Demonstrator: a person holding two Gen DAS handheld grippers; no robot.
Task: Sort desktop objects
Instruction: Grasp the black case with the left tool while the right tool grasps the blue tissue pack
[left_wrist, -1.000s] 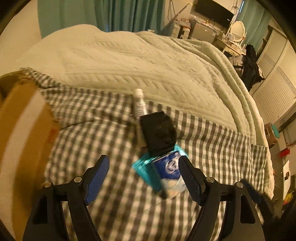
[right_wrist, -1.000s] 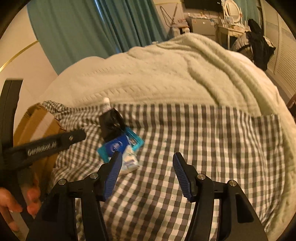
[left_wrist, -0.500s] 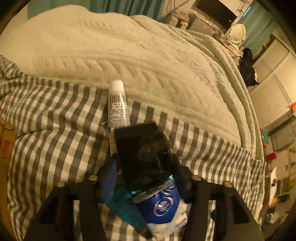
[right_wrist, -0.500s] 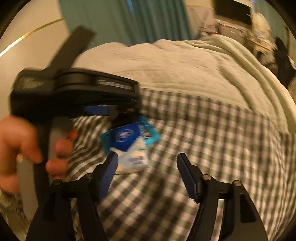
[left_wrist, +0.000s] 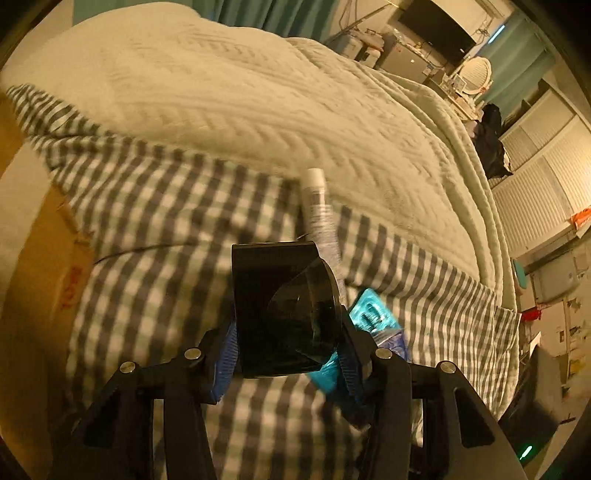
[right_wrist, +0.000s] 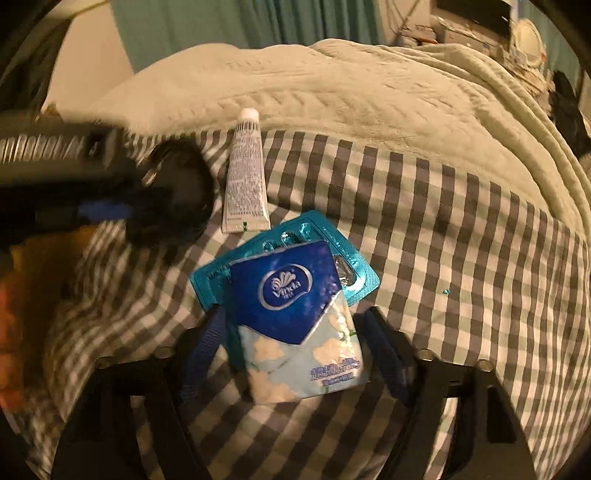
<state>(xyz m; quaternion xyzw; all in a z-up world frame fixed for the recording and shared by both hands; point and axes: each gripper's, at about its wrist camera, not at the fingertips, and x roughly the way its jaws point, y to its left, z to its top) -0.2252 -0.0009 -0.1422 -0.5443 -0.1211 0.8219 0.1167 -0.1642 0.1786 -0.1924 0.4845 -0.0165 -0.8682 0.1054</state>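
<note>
Bedroom, warm dim light: a bed with a cream knit blanket (left_wrist: 229, 110) and a grey-white checked cloth (left_wrist: 147, 229) spread over its near part; teal curtains and a cluttered dresser at the back.

Left wrist view: left gripper (left_wrist: 286, 345) has its blue-padded fingers (left_wrist: 225, 350) closed against both sides of a black box-shaped object (left_wrist: 284, 306) with a rounded glossy face, held slightly above the cloth. Behind it a white tube (left_wrist: 319, 214) lies on the cloth, cap pointing toward the blanket edge. Just right of the black object, a teal blister pack (left_wrist: 371, 317) sticks out, partly hidden by the right finger. A cardboard box (left_wrist: 33, 295) sits at the left edge, motion-blurred.

Right wrist view: right gripper (right_wrist: 295, 354) is spread wide, fingers on either side of a blue tissue pack (right_wrist: 295, 317) with a Vinda logo; contact with the pack cannot be told, and the fingers are dark and blurred. The tissue pack lies on top of the teal blister pack (right_wrist: 354, 273), which rests on the checked cloth (right_wrist: 443, 240). The white tube (right_wrist: 245, 173) lies just beyond them, near the blanket (right_wrist: 332, 85) edge. At left, the left gripper (right_wrist: 110, 206) shows blurred, clamped on the black object (right_wrist: 181, 195), which is just beside the tube.
</note>
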